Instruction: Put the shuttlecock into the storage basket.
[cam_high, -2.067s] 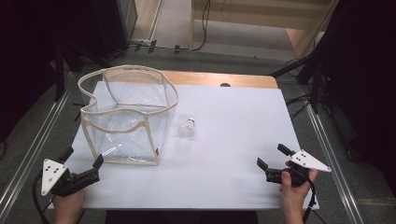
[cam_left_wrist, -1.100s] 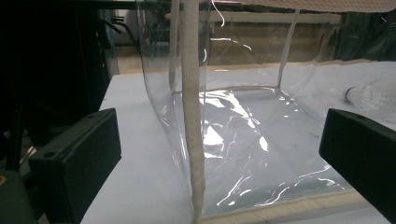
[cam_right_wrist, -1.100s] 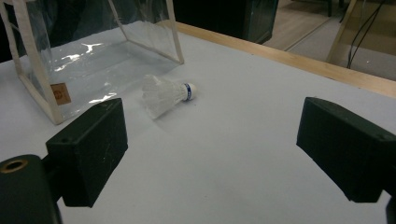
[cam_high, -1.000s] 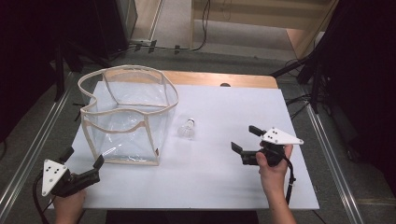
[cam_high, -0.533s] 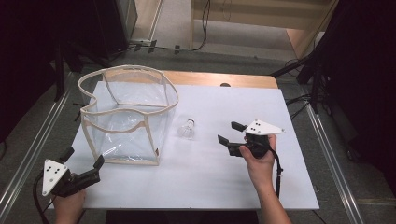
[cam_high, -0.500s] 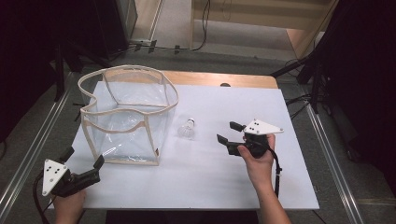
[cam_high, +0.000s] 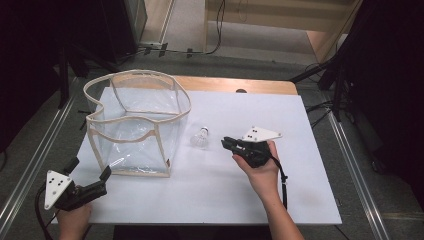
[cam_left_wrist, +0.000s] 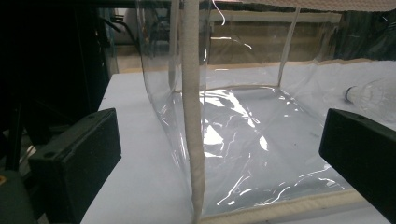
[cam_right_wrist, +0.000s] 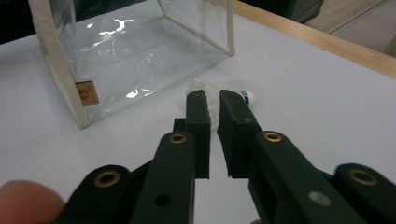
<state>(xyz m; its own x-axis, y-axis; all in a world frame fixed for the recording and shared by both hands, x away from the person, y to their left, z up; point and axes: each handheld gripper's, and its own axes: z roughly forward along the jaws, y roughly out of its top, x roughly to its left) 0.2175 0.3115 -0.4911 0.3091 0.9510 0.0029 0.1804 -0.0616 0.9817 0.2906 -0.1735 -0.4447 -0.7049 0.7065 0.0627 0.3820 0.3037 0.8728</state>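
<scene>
A white shuttlecock (cam_high: 201, 137) lies on its side on the white table (cam_high: 215, 200), just right of a clear plastic bag (cam_high: 135, 74) with cream trim. My right gripper (cam_high: 225, 143) points left at the shuttlecock, a short way from it. Its jaws have just been closing and now stand nearly together with nothing between them. In the right gripper view the right gripper (cam_right_wrist: 212, 95) has the shuttlecock (cam_right_wrist: 246, 95) just past its tips. My left gripper (cam_high: 90, 169) is open near the bag's front left corner. In the left gripper view the left gripper (cam_left_wrist: 219, 135) faces the bag's corner seam (cam_left_wrist: 191, 116).
A wooden strip (cam_high: 235, 84) runs along the table's far edge. Metal rails (cam_high: 35, 165) flank the table on both sides. Cables (cam_high: 180, 50) lie on the floor beyond. The bag (cam_right_wrist: 130, 42) carries a small brown label (cam_right_wrist: 85, 94) at a lower corner.
My right hand has moved left across the table toward the shuttlecock, and its jaws have gone from wide open to nearly together. The left gripper has stayed put.
</scene>
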